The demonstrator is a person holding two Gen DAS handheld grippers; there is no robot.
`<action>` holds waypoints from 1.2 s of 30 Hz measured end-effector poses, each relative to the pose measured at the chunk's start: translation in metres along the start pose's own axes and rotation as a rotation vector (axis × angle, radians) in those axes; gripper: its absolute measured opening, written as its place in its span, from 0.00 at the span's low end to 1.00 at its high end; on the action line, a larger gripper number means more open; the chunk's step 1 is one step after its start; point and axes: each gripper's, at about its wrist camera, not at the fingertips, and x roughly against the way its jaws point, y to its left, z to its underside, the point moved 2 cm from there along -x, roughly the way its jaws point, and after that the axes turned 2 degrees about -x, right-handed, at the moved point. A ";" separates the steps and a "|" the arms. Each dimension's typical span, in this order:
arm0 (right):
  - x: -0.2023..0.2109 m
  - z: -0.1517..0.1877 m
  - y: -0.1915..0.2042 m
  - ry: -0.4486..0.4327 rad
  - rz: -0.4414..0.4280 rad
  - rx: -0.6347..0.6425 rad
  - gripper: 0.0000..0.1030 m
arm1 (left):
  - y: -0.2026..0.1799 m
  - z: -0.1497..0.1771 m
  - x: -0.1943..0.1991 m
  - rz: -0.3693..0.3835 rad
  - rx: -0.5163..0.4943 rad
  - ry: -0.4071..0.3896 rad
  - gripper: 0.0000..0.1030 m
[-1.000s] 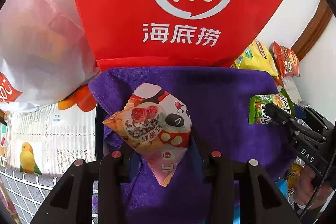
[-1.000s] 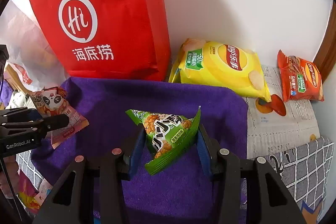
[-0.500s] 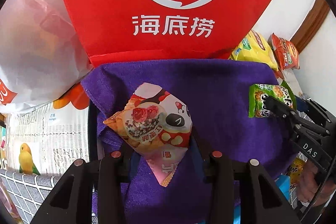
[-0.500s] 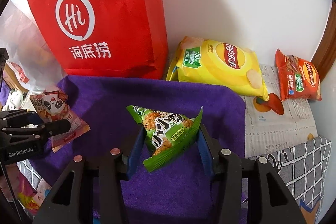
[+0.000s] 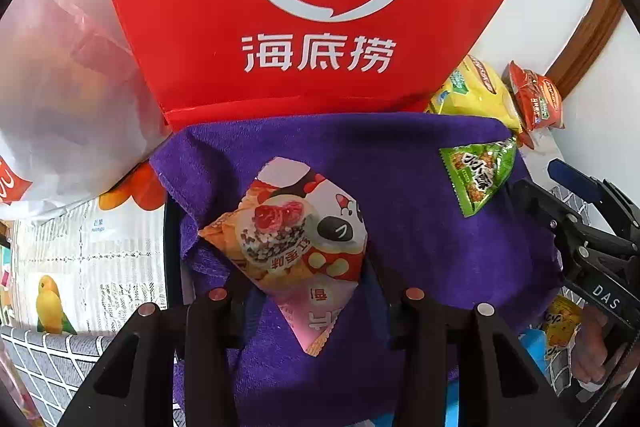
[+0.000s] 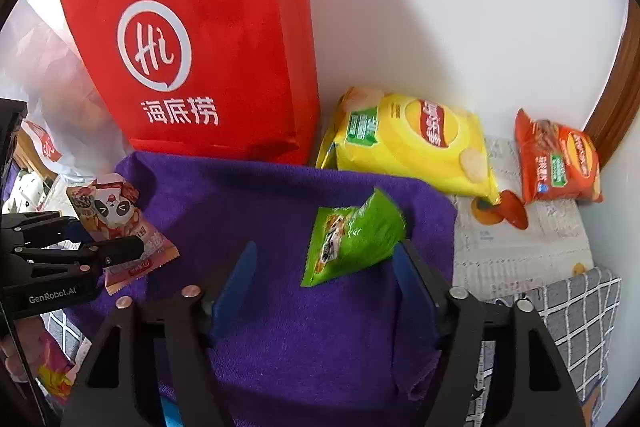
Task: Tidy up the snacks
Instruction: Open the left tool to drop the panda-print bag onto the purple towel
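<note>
My left gripper [image 5: 308, 283] still has a pink-and-white triangular snack pack [image 5: 296, 243] with a panda print between its fingers, above a purple towel [image 5: 400, 155]. Its jaws are opening slightly, and the pack still hangs in their grip. In the right wrist view this left gripper [image 6: 108, 237] sits at the towel's left edge with the pack [image 6: 116, 215]. My right gripper [image 6: 326, 251] is opening wide. A green triangular snack pack [image 6: 352, 239] has come free and is blurred, leaning near the right pad. In the left wrist view the green pack [image 5: 478, 175] lies just ahead of the right gripper [image 5: 540, 177].
A tall red bag [image 6: 200, 47] stands behind the towel against the white wall. A yellow chips bag [image 6: 412, 143] and an orange snack bag [image 6: 560, 159] lie on newspaper at the right. A white plastic bag [image 5: 60, 87] bulges at the left. Grey checked cloth [image 6: 580, 307] covers the near side.
The right jaws have spread apart and the green pack has slipped out, tipping rightwards towards the towel. The left gripper keeps the pink pack in about the same place.
</note>
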 end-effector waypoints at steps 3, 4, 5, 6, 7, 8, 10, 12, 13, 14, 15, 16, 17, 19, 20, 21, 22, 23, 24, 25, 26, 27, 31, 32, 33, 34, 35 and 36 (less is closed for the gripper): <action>0.006 -0.002 0.001 -0.020 0.002 -0.002 0.75 | 0.000 -0.001 0.006 0.022 0.002 -0.015 0.58; 0.008 -0.002 0.001 -0.023 -0.003 -0.006 0.77 | 0.000 -0.001 0.009 0.031 0.006 -0.023 0.61; 0.009 -0.003 0.002 -0.023 -0.006 -0.012 0.80 | 0.001 -0.002 0.013 0.044 0.011 -0.033 0.65; 0.010 -0.004 0.002 -0.023 -0.005 -0.019 0.82 | 0.001 -0.002 0.017 0.064 0.019 -0.042 0.67; 0.013 -0.005 0.002 -0.028 -0.002 -0.027 0.83 | 0.002 -0.002 0.019 0.076 0.024 -0.043 0.68; 0.014 -0.005 0.002 -0.034 0.002 -0.032 0.83 | 0.002 -0.002 0.022 0.086 0.028 -0.044 0.68; 0.019 -0.006 0.003 -0.048 0.021 -0.039 0.83 | 0.002 -0.001 0.029 0.089 0.026 -0.052 0.68; 0.025 -0.008 0.004 -0.057 0.051 -0.043 0.83 | 0.002 -0.001 0.036 0.078 0.023 -0.064 0.68; 0.030 -0.009 0.004 -0.062 0.074 -0.043 0.84 | 0.002 -0.001 0.040 0.074 0.022 -0.073 0.68; 0.034 -0.009 0.004 -0.067 0.091 -0.041 0.84 | 0.003 0.000 0.045 0.072 0.022 -0.085 0.68; 0.038 -0.009 0.004 -0.087 0.095 -0.037 0.84 | 0.003 0.001 0.049 0.070 0.022 -0.095 0.68; 0.044 -0.007 0.004 -0.101 0.106 -0.033 0.84 | 0.003 0.001 0.054 0.068 0.022 -0.111 0.68; 0.047 -0.005 0.004 -0.111 0.109 -0.028 0.84 | 0.003 0.001 0.058 0.068 0.021 -0.127 0.68; 0.057 0.001 0.002 -0.125 0.109 -0.012 0.84 | 0.000 0.001 0.067 0.069 0.015 -0.158 0.68; 0.061 0.004 0.000 -0.117 0.112 -0.001 0.84 | -0.002 0.000 0.070 0.070 0.013 -0.173 0.68; 0.066 0.008 -0.001 -0.118 0.110 0.007 0.84 | -0.003 0.001 0.074 0.073 0.010 -0.189 0.68; 0.071 0.012 -0.005 -0.122 0.111 0.011 0.84 | -0.004 0.001 0.079 0.074 0.006 -0.205 0.68; 0.076 0.016 -0.009 -0.124 0.113 0.006 0.83 | -0.005 0.002 0.082 0.073 0.001 -0.216 0.68; 0.080 0.020 -0.014 -0.127 0.114 -0.003 0.83 | -0.006 0.002 0.086 0.070 -0.005 -0.226 0.68; 0.087 0.026 -0.023 -0.137 0.113 -0.026 0.83 | -0.008 0.004 0.092 0.065 -0.013 -0.239 0.68; 0.092 0.031 -0.031 -0.142 0.110 -0.047 0.83 | -0.011 0.004 0.095 0.065 -0.016 -0.244 0.68; 0.096 0.037 -0.040 -0.142 0.102 -0.070 0.83 | -0.013 0.004 0.098 0.069 -0.018 -0.247 0.68; 0.107 0.066 -0.080 -0.095 0.087 -0.165 0.84 | -0.020 0.007 0.111 0.065 -0.029 -0.255 0.68; 0.108 0.072 -0.087 -0.087 0.095 -0.181 0.84 | -0.022 0.008 0.114 0.064 -0.030 -0.257 0.68; 0.109 0.081 -0.093 -0.075 0.103 -0.200 0.82 | -0.025 0.009 0.116 0.068 -0.034 -0.259 0.68; 0.109 0.090 -0.098 -0.066 0.104 -0.208 0.78 | -0.027 0.010 0.119 0.073 -0.036 -0.260 0.68; 0.109 0.097 -0.099 -0.056 0.103 -0.208 0.76 | -0.029 0.011 0.122 0.076 -0.037 -0.260 0.68; 0.109 0.104 -0.100 -0.045 0.103 -0.204 0.72 | -0.031 0.013 0.123 0.077 -0.036 -0.260 0.68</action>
